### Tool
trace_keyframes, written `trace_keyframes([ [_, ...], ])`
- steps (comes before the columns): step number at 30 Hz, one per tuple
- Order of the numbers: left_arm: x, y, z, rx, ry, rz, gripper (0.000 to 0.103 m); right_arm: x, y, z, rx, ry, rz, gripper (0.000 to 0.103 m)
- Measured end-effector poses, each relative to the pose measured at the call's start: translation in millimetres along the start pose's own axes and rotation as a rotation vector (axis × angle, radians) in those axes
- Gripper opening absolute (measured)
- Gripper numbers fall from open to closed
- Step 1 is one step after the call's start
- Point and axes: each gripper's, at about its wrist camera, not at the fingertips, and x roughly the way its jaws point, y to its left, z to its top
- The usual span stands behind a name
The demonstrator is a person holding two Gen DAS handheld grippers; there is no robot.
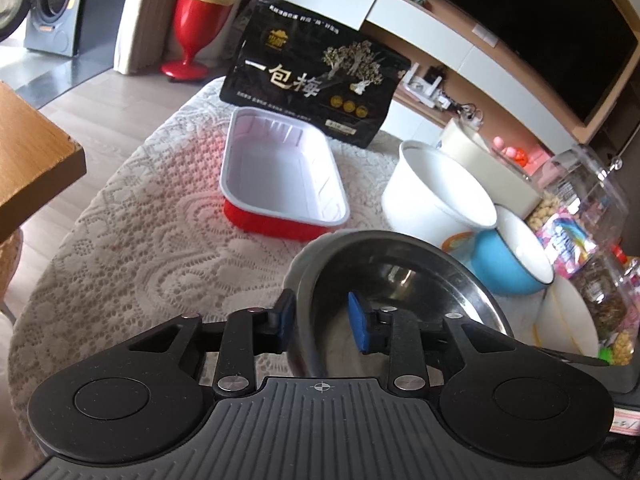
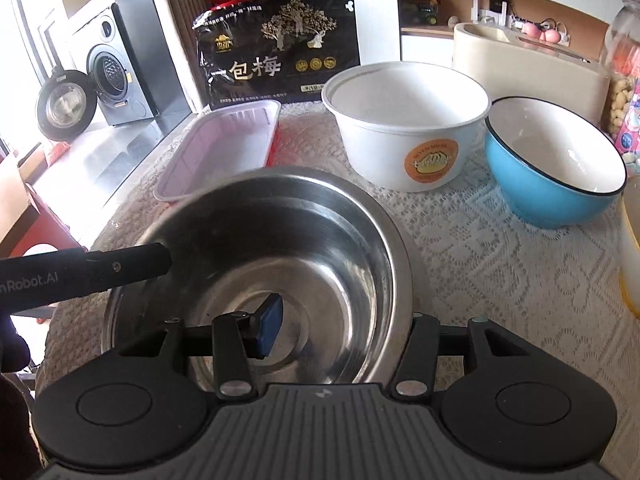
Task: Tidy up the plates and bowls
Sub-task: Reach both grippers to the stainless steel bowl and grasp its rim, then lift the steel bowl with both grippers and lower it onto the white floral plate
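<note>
Both tongs straddle the steel bowl's (image 2: 256,264) rim: left tongs (image 1: 322,322) and right tongs (image 2: 340,332); whether either pinches, I cannot tell. White tub (image 2: 406,120) stands behind the bowl.

light: bright daylight, left | glare: window blown out | edges: fisheye-bent

Right wrist view: steel bowl (image 2: 256,268) at lower centre; tray (image 2: 224,148) placed upper left, paper bowl (image 2: 404,120) and enamel bowl (image 2: 556,168) upper right.

Black ribbed tongs (image 1: 322,316) with blue pads (image 1: 357,322), silver rivets, round side discs.
</note>
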Motion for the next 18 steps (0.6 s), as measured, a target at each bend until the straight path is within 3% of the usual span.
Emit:
trace_keyframes([
  [7,6,3,-1,-0.026,0.024,-0.012,0.027,3,-1,-3,-0.014,0.011,0.006,0.05],
  [11,14,7,-4,-0.057,0.068,-0.014,0.019,-1,-5,-1,-0.007,0.006,0.009,0.049],
  [18,16,8,-4,-0.07,0.068,-0.012,0.019,-23,-21,6,0.02,-0.09,-0.035,0.049],
])
